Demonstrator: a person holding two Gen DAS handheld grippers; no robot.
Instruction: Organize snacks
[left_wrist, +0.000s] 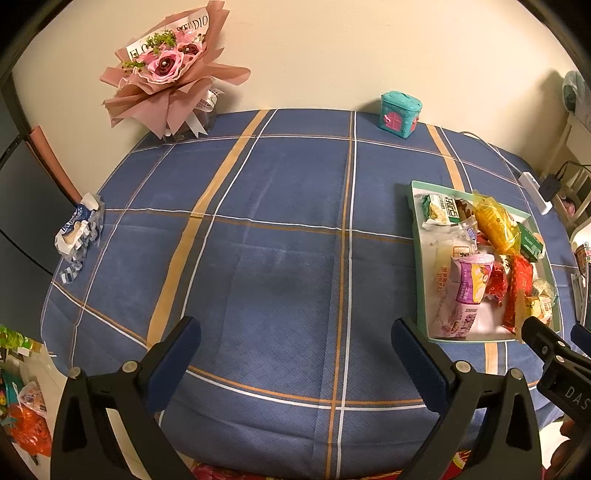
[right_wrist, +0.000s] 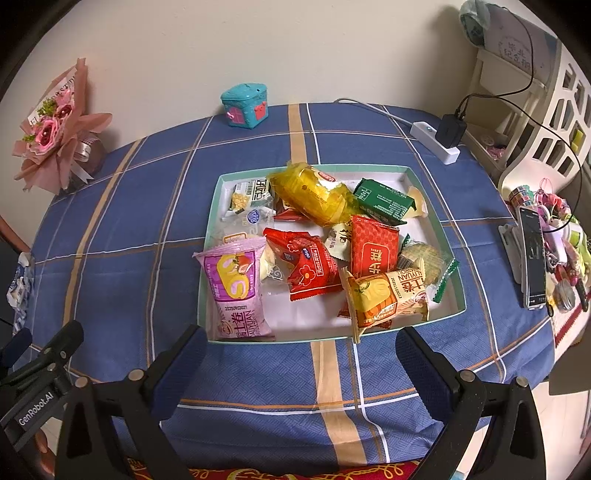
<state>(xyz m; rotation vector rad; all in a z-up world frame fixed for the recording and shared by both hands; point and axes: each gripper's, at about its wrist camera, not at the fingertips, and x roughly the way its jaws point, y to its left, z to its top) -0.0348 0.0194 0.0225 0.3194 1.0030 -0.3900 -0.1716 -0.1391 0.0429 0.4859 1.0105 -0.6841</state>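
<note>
Snacks in crinkly, slippery, light plastic packets (right_wrist: 314, 236) fill the shallow mint-edged white tray (right_wrist: 436, 218), best pinched at sealed ends, while left gripper (left_wrist: 295, 336) and right gripper (right_wrist: 301, 343) both gape wide, holding nothing.

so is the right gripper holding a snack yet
No, the right gripper is open with nothing between its fingers, hovering over the cloth just short of the tray of snacks.

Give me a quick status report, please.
Left gripper open, empty; right gripper open, empty. Wrapped snacks piled in shallow mint-rimmed white tray. Nothing blocking.
</note>
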